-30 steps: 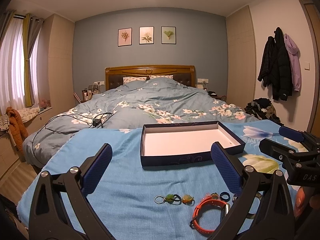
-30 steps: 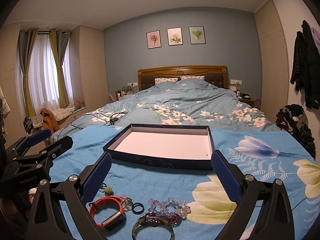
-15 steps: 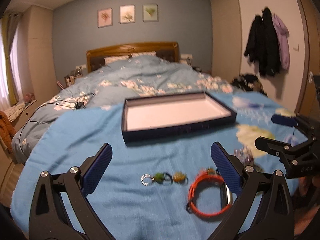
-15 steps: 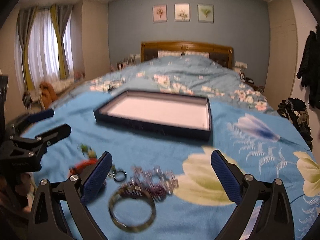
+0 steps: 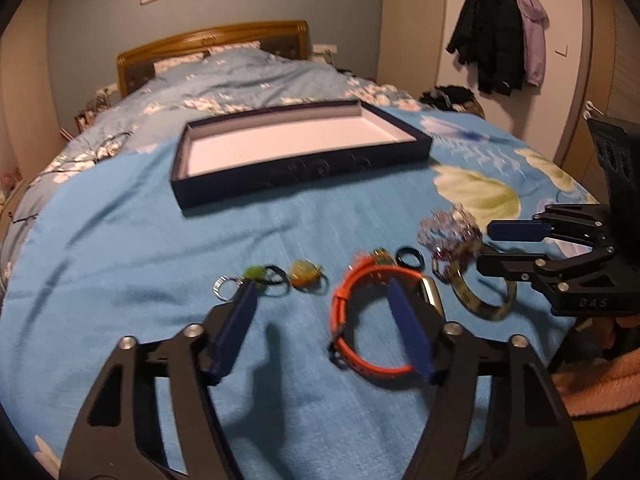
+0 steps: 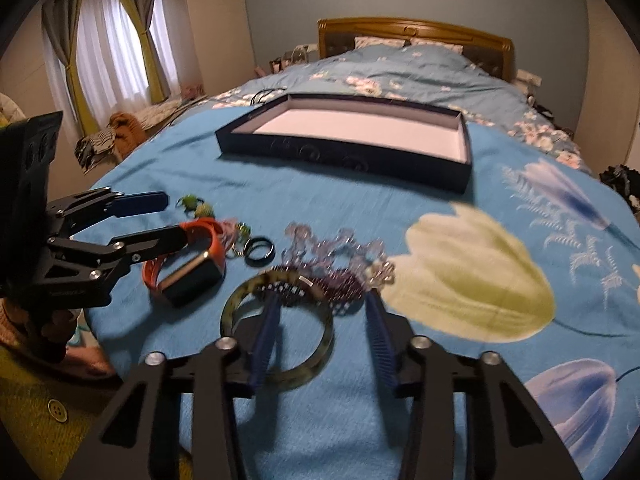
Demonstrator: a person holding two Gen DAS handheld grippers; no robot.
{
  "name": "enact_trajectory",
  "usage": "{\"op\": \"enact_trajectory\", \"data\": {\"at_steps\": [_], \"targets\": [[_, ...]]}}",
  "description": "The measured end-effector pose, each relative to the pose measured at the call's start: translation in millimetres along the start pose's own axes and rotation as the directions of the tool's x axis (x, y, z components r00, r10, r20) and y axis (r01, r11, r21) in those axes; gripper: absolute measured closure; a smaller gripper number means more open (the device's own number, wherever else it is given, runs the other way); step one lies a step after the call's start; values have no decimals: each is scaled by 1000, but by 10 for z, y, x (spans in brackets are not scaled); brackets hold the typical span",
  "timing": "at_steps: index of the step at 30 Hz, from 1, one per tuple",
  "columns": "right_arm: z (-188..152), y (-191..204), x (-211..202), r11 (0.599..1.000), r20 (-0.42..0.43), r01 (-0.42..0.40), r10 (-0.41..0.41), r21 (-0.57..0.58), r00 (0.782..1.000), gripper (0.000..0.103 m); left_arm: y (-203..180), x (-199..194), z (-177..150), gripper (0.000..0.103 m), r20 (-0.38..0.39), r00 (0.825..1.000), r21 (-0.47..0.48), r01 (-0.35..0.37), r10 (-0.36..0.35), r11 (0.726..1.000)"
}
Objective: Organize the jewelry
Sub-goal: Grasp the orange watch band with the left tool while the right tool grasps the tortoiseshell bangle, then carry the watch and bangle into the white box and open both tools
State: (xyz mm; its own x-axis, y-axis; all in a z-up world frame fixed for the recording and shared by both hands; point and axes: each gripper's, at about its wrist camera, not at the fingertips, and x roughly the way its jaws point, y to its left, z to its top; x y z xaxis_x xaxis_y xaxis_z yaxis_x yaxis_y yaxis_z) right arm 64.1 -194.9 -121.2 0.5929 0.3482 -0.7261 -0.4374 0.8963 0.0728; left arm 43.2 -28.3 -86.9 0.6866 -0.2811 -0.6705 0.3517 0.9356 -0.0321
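Jewelry lies in a row on the blue cloth. In the left wrist view: a green keyring charm (image 5: 256, 276), an orange-yellow charm (image 5: 306, 274), an orange watch (image 5: 372, 320), a black ring (image 5: 409, 258), a bead bracelet (image 5: 450, 228) and a bangle (image 5: 486, 300). My left gripper (image 5: 322, 292) is open and low, one finger by the green charm, the other over the watch. My right gripper (image 6: 320, 300) is open over the bangle (image 6: 280, 328) and purple bead bracelets (image 6: 336, 264). An empty dark tray (image 6: 352, 160) lies farther back.
The cloth covers the foot of a bed with a floral duvet (image 5: 248, 76) and wooden headboard (image 5: 212, 40). Coats (image 5: 496, 28) hang on the right wall. Curtains (image 6: 116, 40) and clothes (image 6: 116, 132) are at the left. The cloth's near edge drops off under my grippers.
Both grippers have dropped and tilted down toward the jewelry. Their fingers have narrowed from wide open. The left now straddles the charms and watch, the right the bangle.
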Motion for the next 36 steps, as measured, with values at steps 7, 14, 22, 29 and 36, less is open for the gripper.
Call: {"op": "enact_trajectory", "data": {"at_steps": [7, 14, 22, 29, 36], "targets": [[8, -72, 36, 999, -26, -25, 26, 33, 999, 97, -23, 115, -25, 73, -74, 997, -11, 24, -25, 1000], [37, -89, -68, 998, -9, -64, 64, 26, 998, 97, 11, 66, 5, 93, -79, 995, -25, 57, -59, 998], [259, -205, -259, 991, 78, -124, 119, 58, 990, 97, 172, -210, 235, 92, 15, 998, -4, 66, -66, 998], [692, -391, -184, 990, 155, -117, 105, 73, 982, 97, 269, -233, 635, 92, 90, 995, 40, 39, -42, 998], [1249, -734, 174, 992, 169, -63, 45, 106, 985, 97, 426, 73, 1222, 92, 113, 993, 91, 14, -24, 996]]}}
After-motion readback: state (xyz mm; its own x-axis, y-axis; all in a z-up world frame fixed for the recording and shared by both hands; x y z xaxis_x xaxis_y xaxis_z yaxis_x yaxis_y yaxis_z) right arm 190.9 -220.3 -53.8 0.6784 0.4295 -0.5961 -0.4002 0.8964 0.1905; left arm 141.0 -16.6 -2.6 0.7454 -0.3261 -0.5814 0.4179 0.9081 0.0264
